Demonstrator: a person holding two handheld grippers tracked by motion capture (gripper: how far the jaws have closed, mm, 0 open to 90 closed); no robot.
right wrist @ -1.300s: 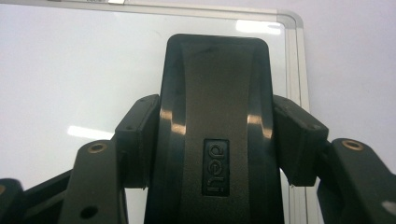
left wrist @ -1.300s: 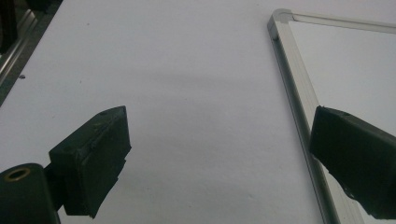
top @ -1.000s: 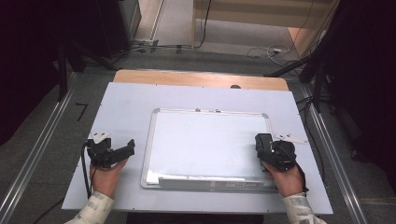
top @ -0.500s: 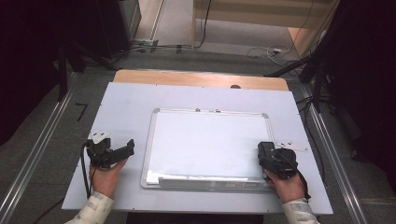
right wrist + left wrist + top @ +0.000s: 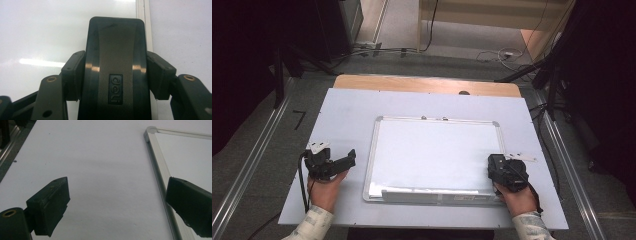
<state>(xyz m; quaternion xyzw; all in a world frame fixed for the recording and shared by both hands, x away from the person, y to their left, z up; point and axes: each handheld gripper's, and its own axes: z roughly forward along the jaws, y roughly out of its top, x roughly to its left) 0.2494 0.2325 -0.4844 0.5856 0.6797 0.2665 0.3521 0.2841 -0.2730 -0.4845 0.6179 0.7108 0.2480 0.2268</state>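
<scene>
Right gripper (image 5: 497, 172), eraser (image 5: 115, 62) nearer whiteboard's (image 5: 437, 150) corner.

The whiteboard (image 5: 437, 152) is plain white inside a silver frame. It lies on a pale grey-blue table (image 5: 347, 115) with a light wood strip at 12 o'clock. The eraser (image 5: 115, 67) is black with a dark grey band. Both grippers (image 5: 332, 164) (image 5: 507, 172) are black.

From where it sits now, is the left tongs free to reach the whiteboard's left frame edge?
Probably yes: the open left tongs sit beside the aluminium-framed whiteboard, with bare pale table between.
</scene>
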